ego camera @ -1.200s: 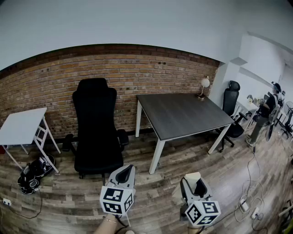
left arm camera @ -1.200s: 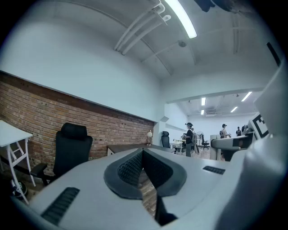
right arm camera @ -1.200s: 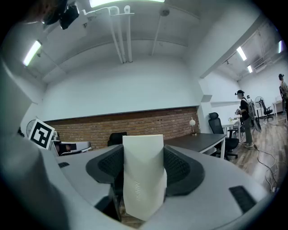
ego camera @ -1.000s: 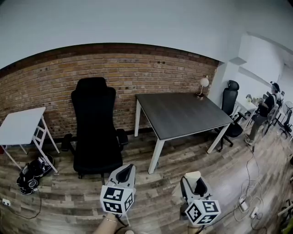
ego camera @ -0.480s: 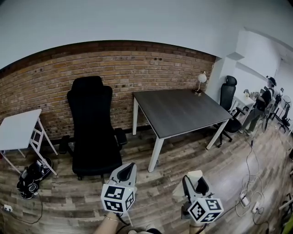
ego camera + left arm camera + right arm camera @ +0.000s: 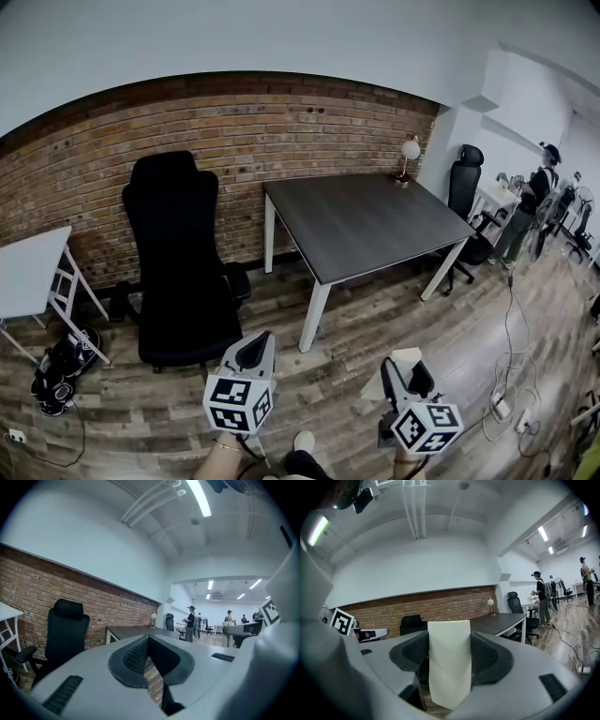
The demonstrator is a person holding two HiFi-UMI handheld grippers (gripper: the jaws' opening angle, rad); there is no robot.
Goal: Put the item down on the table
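A flat cream-white slab [image 6: 449, 660] stands upright between the jaws of my right gripper [image 6: 450, 651], which is shut on it. In the head view the same cream slab [image 6: 394, 367] sticks out ahead of the right gripper [image 6: 405, 377], low over the wooden floor. A dark grey table [image 6: 361, 222] with white legs stands ahead against the brick wall, well beyond both grippers; the table [image 6: 499, 620] also shows past the slab. My left gripper [image 6: 251, 352] is at the lower middle, its jaws shut [image 6: 149, 648] with nothing between them.
A black office chair [image 6: 178, 258] stands left of the table. A small lamp [image 6: 409, 150] sits on the table's far right corner. A white side table [image 6: 28, 272] and bags [image 6: 58, 370] are at the left. Cables and a power strip [image 6: 502, 403] lie right. People [image 6: 532, 208] stand far right.
The head view has shifted forward and to the right: the table and chair sit a little further left and nearer. Both grippers keep their places low in the view, and the slab stays held.
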